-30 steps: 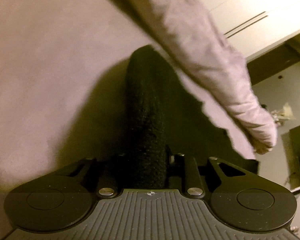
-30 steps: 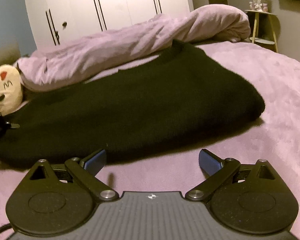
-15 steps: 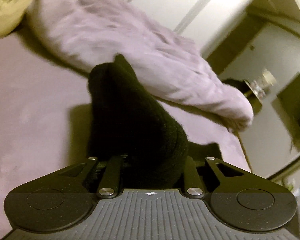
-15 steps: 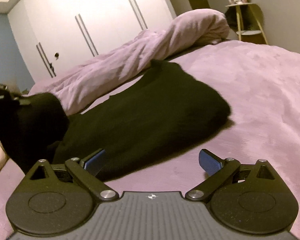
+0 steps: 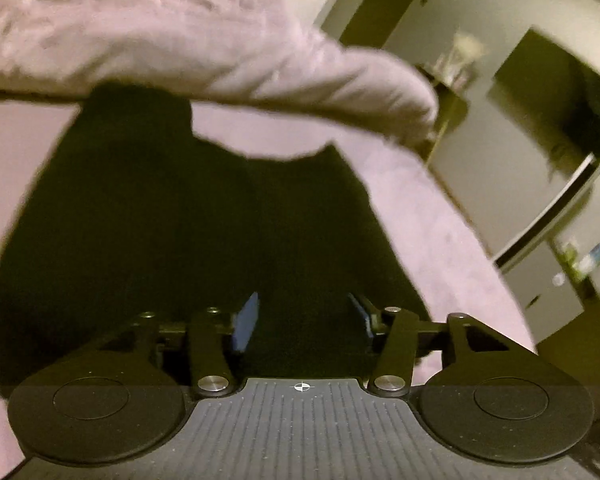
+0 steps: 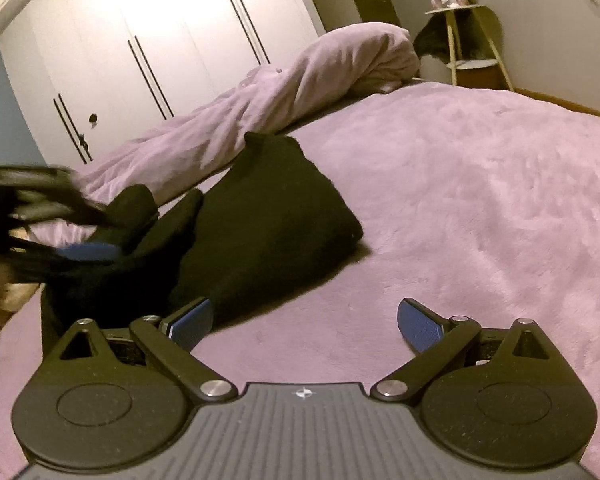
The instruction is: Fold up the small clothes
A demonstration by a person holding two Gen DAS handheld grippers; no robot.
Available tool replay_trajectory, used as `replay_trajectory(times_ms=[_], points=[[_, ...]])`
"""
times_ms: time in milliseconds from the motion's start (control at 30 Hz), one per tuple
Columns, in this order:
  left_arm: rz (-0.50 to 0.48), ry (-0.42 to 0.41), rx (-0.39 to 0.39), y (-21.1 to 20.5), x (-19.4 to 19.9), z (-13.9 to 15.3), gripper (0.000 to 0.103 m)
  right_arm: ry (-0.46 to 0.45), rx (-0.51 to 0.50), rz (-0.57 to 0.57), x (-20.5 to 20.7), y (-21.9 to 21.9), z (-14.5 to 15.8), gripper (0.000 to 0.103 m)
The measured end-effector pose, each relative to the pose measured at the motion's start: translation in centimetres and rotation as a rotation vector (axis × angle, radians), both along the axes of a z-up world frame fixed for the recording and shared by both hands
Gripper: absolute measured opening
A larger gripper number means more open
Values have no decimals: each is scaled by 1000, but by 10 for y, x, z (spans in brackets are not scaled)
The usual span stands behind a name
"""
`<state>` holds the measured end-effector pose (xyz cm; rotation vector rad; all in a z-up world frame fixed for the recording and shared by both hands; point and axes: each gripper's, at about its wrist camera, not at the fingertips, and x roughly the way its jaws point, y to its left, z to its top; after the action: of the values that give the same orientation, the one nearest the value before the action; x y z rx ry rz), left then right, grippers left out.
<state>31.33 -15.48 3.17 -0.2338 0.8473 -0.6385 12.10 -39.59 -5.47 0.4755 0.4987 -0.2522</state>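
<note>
Your left hand-held gripper (image 5: 302, 318) is opening, jaws parting right over the black garment (image 5: 188, 220), fabric between them but not pinched. Your right hand-held gripper (image 6: 302, 322) stands wide open over the purple bed (image 6: 480, 208); the garment lies ahead-left, rolled duvet (image 6: 300, 88) beyond.

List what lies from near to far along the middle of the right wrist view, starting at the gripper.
Right gripper, jaws open and empty → purple plush bedspread → folded black knit garment → rolled lilac duvet → white wardrobe doors with dark bar handles.
</note>
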Motion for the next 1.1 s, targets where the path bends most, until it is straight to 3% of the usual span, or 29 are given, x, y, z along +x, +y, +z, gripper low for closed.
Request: replay_trajectory(times_ms=[67, 167, 200, 500, 667, 933, 1100], points=[[43, -24, 23, 25, -6, 11, 57, 12, 6, 2, 4, 3, -4, 99], [126, -78, 66, 63, -10, 22, 71, 8, 9, -13, 10, 6, -2, 99], [163, -86, 88, 70, -4, 22, 71, 12, 13, -16, 12, 7, -2, 99], [341, 67, 92, 113, 38, -26, 71, 79, -25, 0, 26, 13, 3, 99], [322, 100, 100, 99, 48, -34, 74, 86, -30, 9, 27, 12, 1, 99], [205, -66, 291, 40, 18, -19, 79, 101, -61, 17, 29, 18, 0, 99], [168, -106, 332, 31, 8, -18, 84, 121, -76, 22, 30, 20, 2, 99]])
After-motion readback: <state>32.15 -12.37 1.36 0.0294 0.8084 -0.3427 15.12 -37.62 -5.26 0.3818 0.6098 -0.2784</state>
